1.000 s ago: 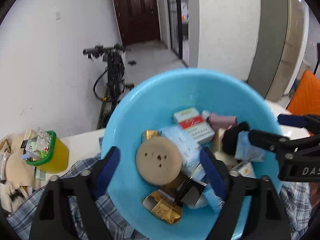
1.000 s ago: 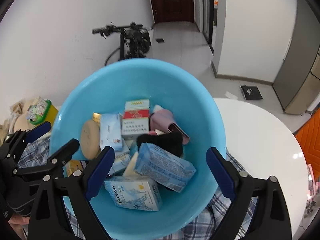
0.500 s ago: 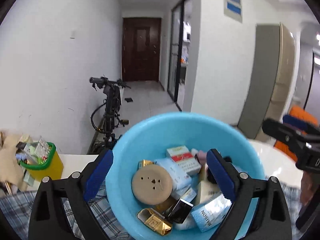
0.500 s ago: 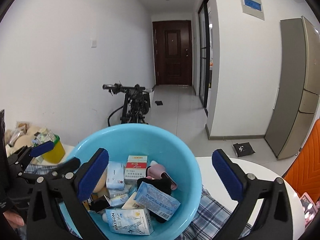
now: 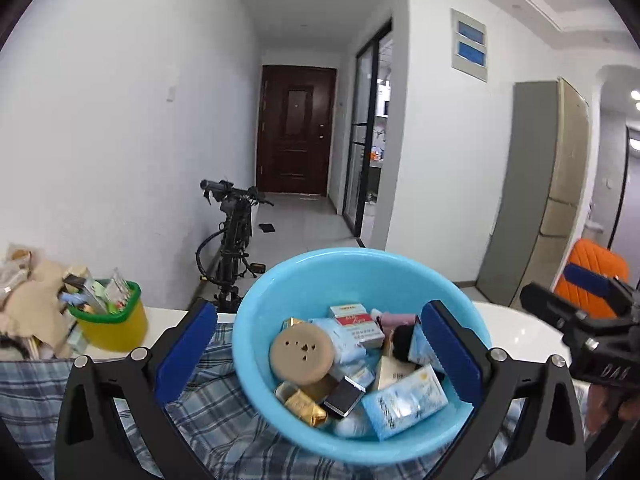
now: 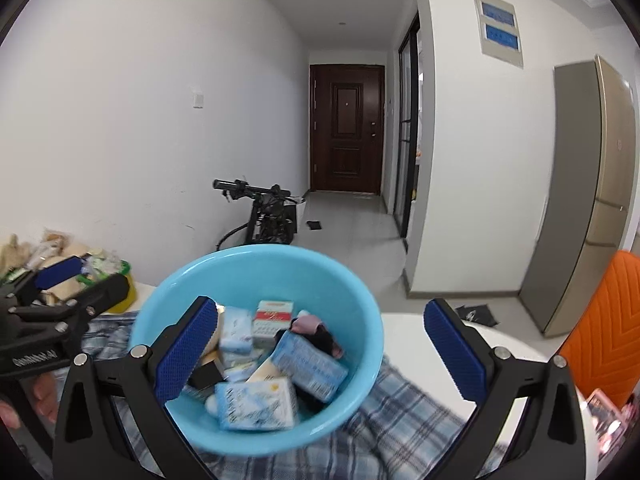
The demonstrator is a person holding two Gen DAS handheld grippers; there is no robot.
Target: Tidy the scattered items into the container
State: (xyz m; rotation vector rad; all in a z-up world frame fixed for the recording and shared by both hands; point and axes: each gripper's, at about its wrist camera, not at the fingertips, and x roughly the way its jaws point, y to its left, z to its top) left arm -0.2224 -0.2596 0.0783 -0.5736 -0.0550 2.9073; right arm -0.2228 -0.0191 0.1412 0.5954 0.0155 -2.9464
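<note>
Blue basin (image 5: 320, 280) on plaid cloth (image 5: 224, 412), filled with boxes and packets. Left gripper (image 5: 316, 354), right gripper (image 6: 320, 350): fingers spread, empty, straddling basin.

Left gripper (image 5: 316, 354) level, jaws spread wide and empty, right gripper (image 6: 320, 354) likewise, side by side

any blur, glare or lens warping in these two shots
Left wrist view: strong fisheye bending of walls and ceiling, dark corners; the blue basin and its contents are sharp, and the white table shows a glare patch. Right wrist view: same warping; the plaid cloth and the light blue box look motion-smeared, while the brown door is crisp.
</note>
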